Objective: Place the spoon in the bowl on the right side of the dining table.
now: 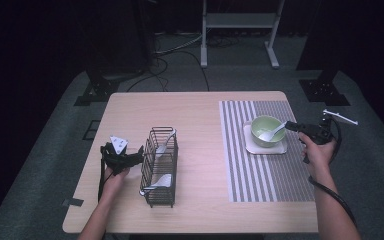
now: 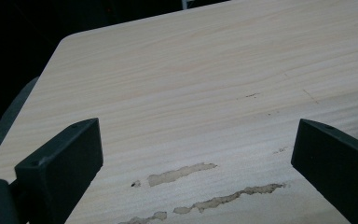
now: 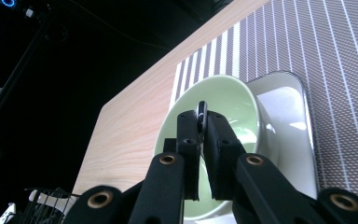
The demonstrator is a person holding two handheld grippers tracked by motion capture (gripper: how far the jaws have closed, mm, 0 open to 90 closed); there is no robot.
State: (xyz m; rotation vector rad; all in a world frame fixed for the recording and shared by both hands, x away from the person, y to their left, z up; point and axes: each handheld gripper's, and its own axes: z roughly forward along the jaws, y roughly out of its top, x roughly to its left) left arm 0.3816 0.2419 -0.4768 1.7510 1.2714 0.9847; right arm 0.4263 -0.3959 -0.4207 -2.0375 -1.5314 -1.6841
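Observation:
A pale green bowl [image 1: 265, 129] stands on a white square plate [image 1: 280, 148] on the striped placemat [image 1: 265, 175]. A white spoon [image 1: 273, 133] lies with its scoop in the bowl. My right gripper [image 1: 288, 125] is shut on the spoon's handle at the bowl's right rim. In the right gripper view the jaws [image 3: 200, 135] pinch the thin handle [image 3: 201, 112] over the green bowl [image 3: 233, 102]. My left gripper [image 1: 139, 154] rests just left of a black wire basket [image 1: 152, 200]. Its jaws [image 2: 191, 158] stand wide open over bare wood.
The wire basket holds two white spoons [image 1: 164, 145], one near each end. The wooden table [image 1: 195, 120] has scuffed patches [image 2: 182, 173] under the left gripper. The plate [image 3: 284, 102] sits on the placemat [image 3: 331, 70]. Stand legs and cables are on the floor beyond.

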